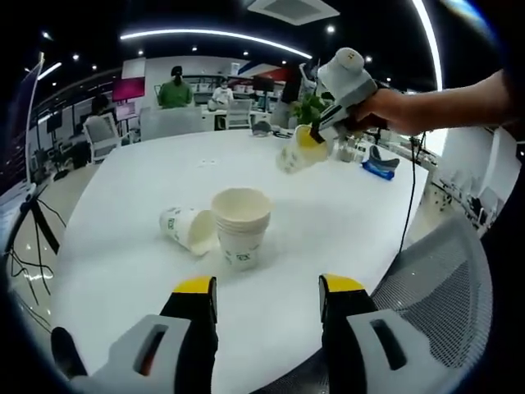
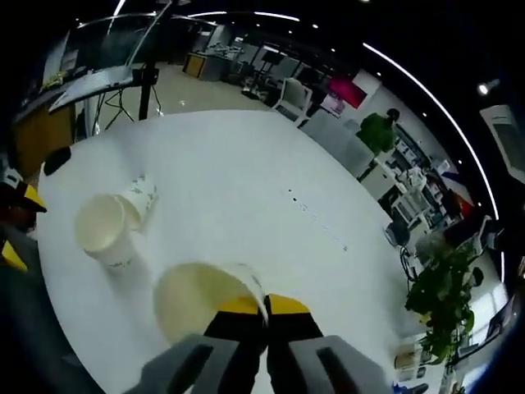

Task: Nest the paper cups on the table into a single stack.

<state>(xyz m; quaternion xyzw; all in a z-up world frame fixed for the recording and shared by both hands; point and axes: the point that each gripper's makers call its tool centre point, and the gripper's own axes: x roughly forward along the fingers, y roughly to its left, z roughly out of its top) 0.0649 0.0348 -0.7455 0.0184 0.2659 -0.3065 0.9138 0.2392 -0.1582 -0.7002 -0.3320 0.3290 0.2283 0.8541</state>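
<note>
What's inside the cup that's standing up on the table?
The standing cup is a stack: the rims of more paper cups nested inside show at its top. The top cup's inside looks empty in the right gripper view. How many cups are nested is hidden.

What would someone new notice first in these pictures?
First, the right claw held up over the white table, shut on a paper cup by its rim. Next, the upright stack of nested cups mid-table, with a loose cup lying on its side against it. The left claw hangs open, short of the stack.
</note>
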